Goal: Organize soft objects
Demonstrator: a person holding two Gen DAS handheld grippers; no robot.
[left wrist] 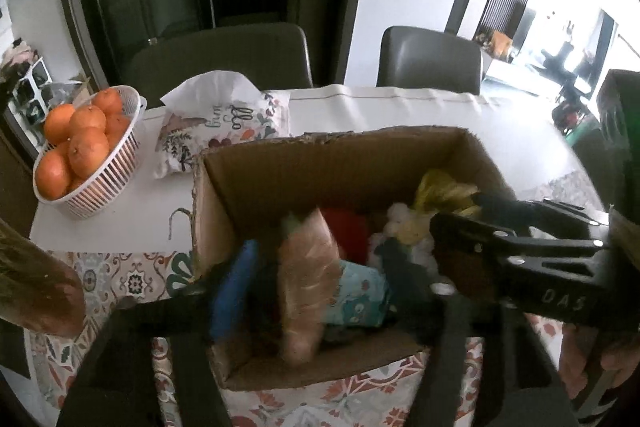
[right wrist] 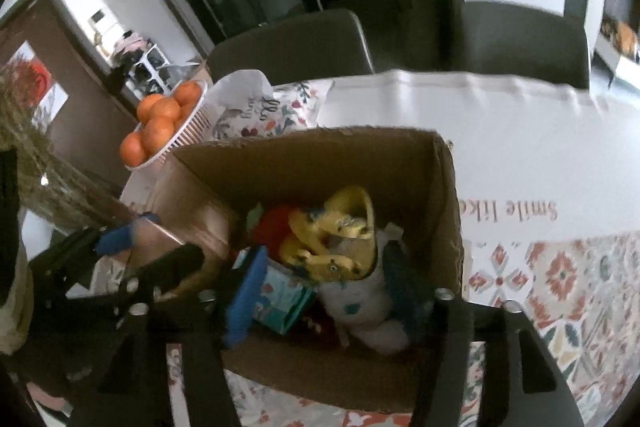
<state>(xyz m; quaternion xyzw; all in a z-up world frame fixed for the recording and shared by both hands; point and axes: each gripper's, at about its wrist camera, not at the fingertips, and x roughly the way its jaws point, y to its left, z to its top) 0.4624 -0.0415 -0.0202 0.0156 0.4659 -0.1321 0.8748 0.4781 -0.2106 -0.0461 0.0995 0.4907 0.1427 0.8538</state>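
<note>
A table point(left wrist: 400, 115) draped in a white cloth with a patterned runner is seen beneath both grippers, and two grey chairs point(left wrist: 430, 57) are drawn up at its far edge. Directly ahead of the fingers an open cardboard box point(left wrist: 320, 163) is set on the table, and the soft objects are gathered inside it. The left gripper point(left wrist: 312, 279) is held over the box's near half with its jaws spread wide; a blurred pinkish-tan soft piece point(left wrist: 308, 279) is seen between them, but whether it is touched by either blue-padded finger cannot be told. The right gripper point(right wrist: 324, 283) is likewise opened wide above the box, nothing being clamped — a white plush toy point(right wrist: 360, 303) lies between its fingers, with a yellow plush toy point(right wrist: 340, 227) just beyond and a red soft item point(right wrist: 272, 227) further in. A teal printed cloth point(right wrist: 280, 299) is pressed against the right gripper's left finger. Beyond the box and to the left, a floral tissue pouch point(left wrist: 224, 127) is laid flat, and further left a white basket point(left wrist: 108, 175) of oranges point(left wrist: 86, 143) is placed.
</note>
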